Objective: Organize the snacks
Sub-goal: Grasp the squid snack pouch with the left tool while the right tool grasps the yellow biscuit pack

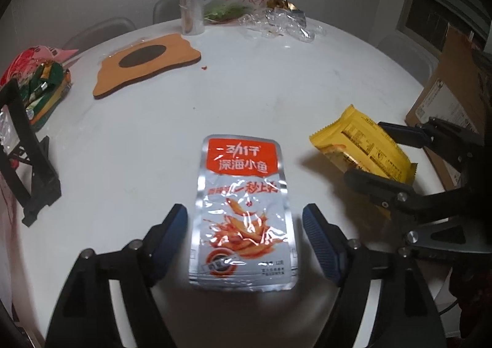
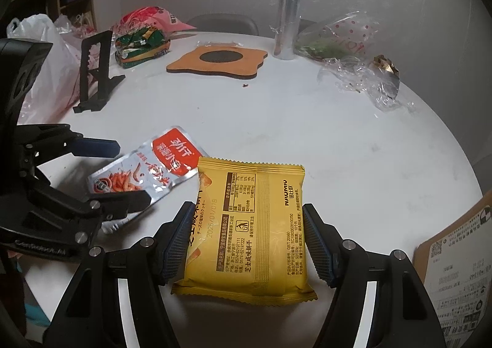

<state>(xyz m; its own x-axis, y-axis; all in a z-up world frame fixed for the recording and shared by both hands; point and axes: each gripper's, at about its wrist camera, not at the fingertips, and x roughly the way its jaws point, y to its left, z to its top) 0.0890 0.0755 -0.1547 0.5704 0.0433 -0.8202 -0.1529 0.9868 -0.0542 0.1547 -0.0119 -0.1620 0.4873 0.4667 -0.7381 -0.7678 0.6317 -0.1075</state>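
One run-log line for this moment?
left gripper: open around silver fish-snack pouch | right gripper: gripping yellow biscuit packet | white round table

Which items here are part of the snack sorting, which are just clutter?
In play:
silver fish snack pouch, between the open left jaws
yellow biscuit pack, gripped in the right jaws
green snack packets

Clutter:
orange coaster mat
black stand
foil roll
crumpled clear wrap
cardboard box
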